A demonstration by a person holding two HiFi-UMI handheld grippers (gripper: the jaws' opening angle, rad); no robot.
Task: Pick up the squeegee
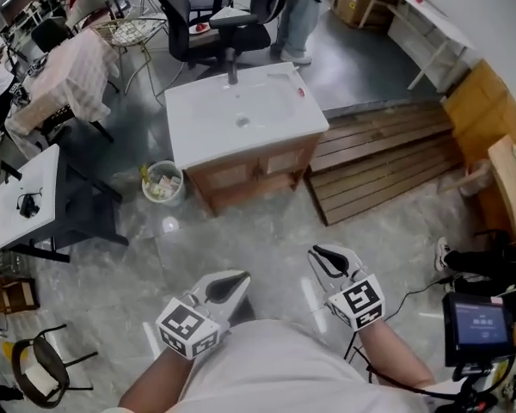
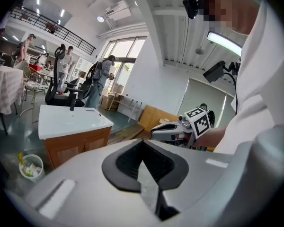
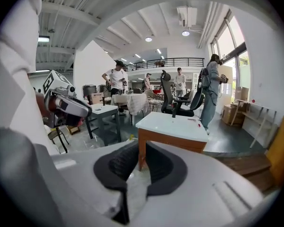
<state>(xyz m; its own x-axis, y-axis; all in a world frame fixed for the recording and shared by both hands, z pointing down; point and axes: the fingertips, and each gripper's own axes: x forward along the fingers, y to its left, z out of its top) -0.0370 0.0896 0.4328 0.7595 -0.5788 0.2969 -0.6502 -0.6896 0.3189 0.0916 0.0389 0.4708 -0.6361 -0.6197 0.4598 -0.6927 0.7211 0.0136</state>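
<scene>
A white sink top (image 1: 208,114) on a wooden cabinet (image 1: 251,172) stands ahead of me across a stretch of floor. A slim pale tool (image 1: 282,75) and a small red item (image 1: 301,91) lie at its far right corner; both are too small to identify. My left gripper (image 1: 238,279) and right gripper (image 1: 316,253) hover low and side by side, well short of the cabinet. The left gripper (image 2: 143,142) has its pad tips together and holds nothing. The right gripper (image 3: 142,145) shows a narrow gap with nothing in it.
A round bin (image 1: 162,181) of rubbish sits at the cabinet's left foot. Wooden pallets (image 1: 387,157) lie to its right. A black office chair (image 1: 215,24) and a standing person (image 1: 297,15) are behind it. There is a white table (image 1: 26,196) at left and a tablet stand (image 1: 477,325) at right.
</scene>
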